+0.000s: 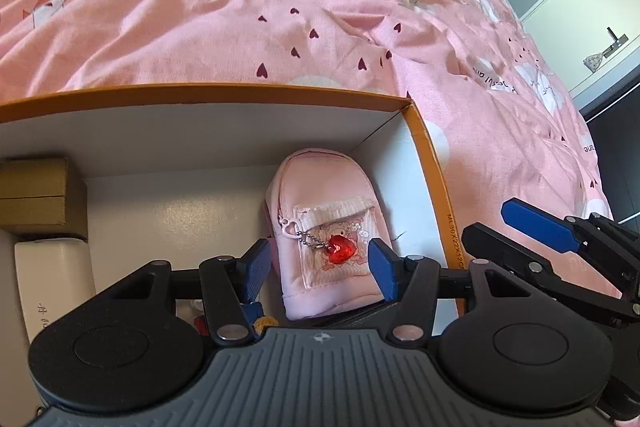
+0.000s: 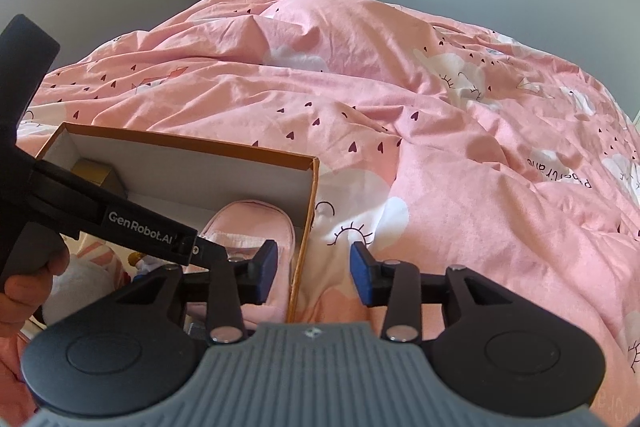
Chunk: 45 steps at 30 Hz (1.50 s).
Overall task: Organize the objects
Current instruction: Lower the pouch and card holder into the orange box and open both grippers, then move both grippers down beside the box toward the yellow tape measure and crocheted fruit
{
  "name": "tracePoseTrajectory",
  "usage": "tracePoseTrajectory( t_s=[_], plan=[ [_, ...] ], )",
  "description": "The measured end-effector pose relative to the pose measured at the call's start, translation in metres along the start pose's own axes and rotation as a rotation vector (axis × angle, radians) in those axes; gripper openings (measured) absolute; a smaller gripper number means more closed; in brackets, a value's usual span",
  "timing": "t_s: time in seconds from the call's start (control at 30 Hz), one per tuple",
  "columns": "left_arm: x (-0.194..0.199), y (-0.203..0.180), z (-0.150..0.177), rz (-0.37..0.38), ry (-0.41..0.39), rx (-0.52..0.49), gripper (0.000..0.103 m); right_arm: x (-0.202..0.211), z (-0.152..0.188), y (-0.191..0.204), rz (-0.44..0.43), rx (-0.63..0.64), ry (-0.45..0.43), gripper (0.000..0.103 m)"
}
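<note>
Left wrist view showed me what the other could not: the pink pouch [image 1: 326, 235] with its red heart charm [image 1: 340, 250], lying in the box [image 1: 224, 95] corner, between the left gripper [image 1: 318, 269] fingers, which stood wide and did not press it. A brown carton [image 1: 34, 195] sat further left. From the right wrist, the right gripper [image 2: 313, 263] was partly open and empty, astride the box's right wall [image 2: 308, 215]; a hand [image 2: 30, 287] gripped the left handle. Beyond, I saw open pink duvet [image 2: 440, 147].
</note>
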<state>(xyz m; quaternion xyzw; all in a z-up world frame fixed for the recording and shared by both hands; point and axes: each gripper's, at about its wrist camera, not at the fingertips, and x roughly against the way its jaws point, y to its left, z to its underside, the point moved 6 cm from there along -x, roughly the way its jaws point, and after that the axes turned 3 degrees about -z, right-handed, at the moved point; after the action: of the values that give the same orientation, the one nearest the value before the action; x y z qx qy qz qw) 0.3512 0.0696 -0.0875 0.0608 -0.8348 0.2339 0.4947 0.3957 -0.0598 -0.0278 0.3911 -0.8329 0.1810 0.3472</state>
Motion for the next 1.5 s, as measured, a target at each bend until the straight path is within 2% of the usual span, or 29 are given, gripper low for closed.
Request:
tracePoseTrajectory(
  t_s=[0.1, 0.3, 0.4, 0.53, 0.7, 0.83, 0.97, 1.17, 1.3, 1.5],
  plan=[
    [0.02, -0.005, 0.005, -0.028, -0.06, -0.037, 0.063, 0.009, 0.001, 0.007, -0.008, 0.012, -0.013, 0.048],
    [0.061, -0.014, 0.023, -0.092, -0.186, -0.096, 0.063, 0.029, 0.005, 0.023, -0.027, 0.031, -0.034, 0.049],
    [0.08, -0.013, 0.037, -0.115, -0.229, -0.116, 0.063, 0.041, 0.01, 0.032, -0.039, 0.029, -0.047, 0.051],
    [0.101, -0.011, 0.054, -0.152, -0.288, -0.152, 0.062, 0.058, 0.02, 0.043, -0.072, -0.007, -0.081, 0.059],
    [0.122, -0.01, 0.083, -0.143, -0.321, -0.193, 0.062, 0.078, 0.039, 0.054, -0.097, -0.062, -0.119, 0.064],
    [0.124, -0.006, 0.109, -0.145, -0.296, -0.212, 0.061, 0.089, 0.06, 0.065, -0.118, -0.106, -0.115, 0.067],
    [0.118, 0.001, 0.133, -0.136, -0.244, -0.234, 0.061, 0.092, 0.086, 0.075, -0.098, -0.125, -0.091, 0.072],
    [0.103, 0.019, 0.168, -0.164, -0.138, -0.226, 0.061, 0.087, 0.128, 0.086, -0.103, -0.178, 0.015, 0.074],
    [0.097, 0.026, 0.192, -0.152, -0.027, -0.198, 0.059, 0.085, 0.153, 0.094, -0.124, -0.202, 0.099, 0.078],
    [0.087, 0.031, 0.228, -0.159, 0.118, -0.209, 0.056, 0.089, 0.184, 0.107, -0.151, -0.239, 0.191, 0.078]
  ],
)
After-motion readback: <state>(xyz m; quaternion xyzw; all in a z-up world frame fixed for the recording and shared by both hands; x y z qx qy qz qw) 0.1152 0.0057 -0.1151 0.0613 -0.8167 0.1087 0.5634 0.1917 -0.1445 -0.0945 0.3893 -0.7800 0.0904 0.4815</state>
